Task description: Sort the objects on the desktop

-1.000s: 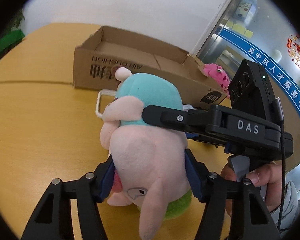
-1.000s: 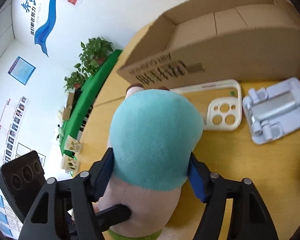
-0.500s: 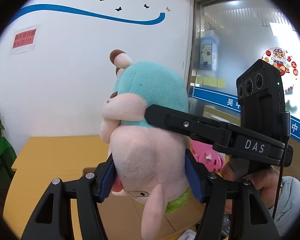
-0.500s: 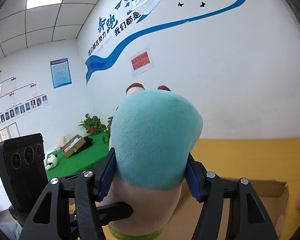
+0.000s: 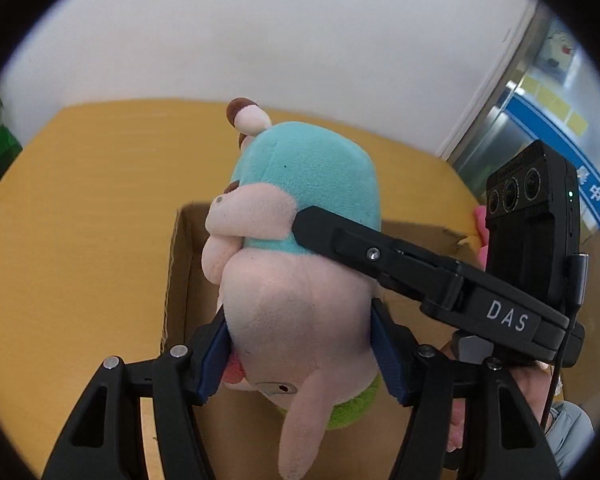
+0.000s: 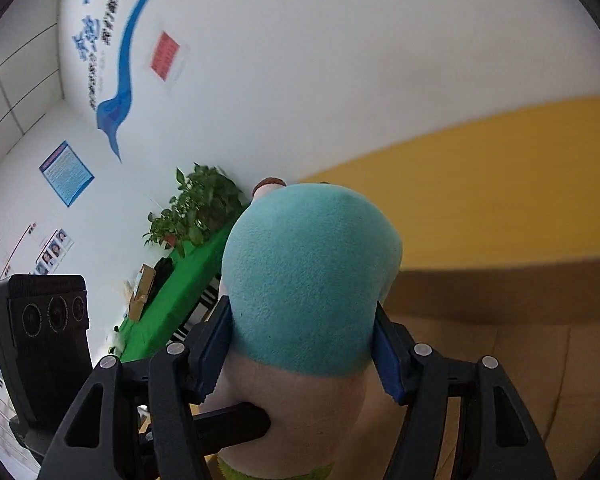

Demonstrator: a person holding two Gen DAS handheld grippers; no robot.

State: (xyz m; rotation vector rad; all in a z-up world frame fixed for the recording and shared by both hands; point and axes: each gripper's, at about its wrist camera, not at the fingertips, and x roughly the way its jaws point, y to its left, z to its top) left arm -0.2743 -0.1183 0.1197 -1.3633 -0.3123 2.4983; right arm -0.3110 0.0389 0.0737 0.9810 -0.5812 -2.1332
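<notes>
A pink plush toy with a teal body (image 5: 300,280) is held in the air between both grippers. My left gripper (image 5: 300,340) is shut on its pink lower part. My right gripper (image 6: 304,344) is shut on its teal part (image 6: 312,280); one of its fingers (image 5: 380,248) crosses the left wrist view. The toy hangs over the open cardboard box (image 5: 180,280), whose far wall (image 6: 500,292) shows in the right wrist view. The box floor under the toy is mostly hidden.
The yellow table (image 5: 80,220) runs to a white wall behind the box. A pink plush (image 5: 480,216) peeks out at the box's right end. A green table with plants (image 6: 172,296) stands far off. A hand (image 5: 536,392) holds the right gripper.
Both grippers lifted the plush from the table in front of the box, raised it high, then tilted down. It now hangs over the open box.
</notes>
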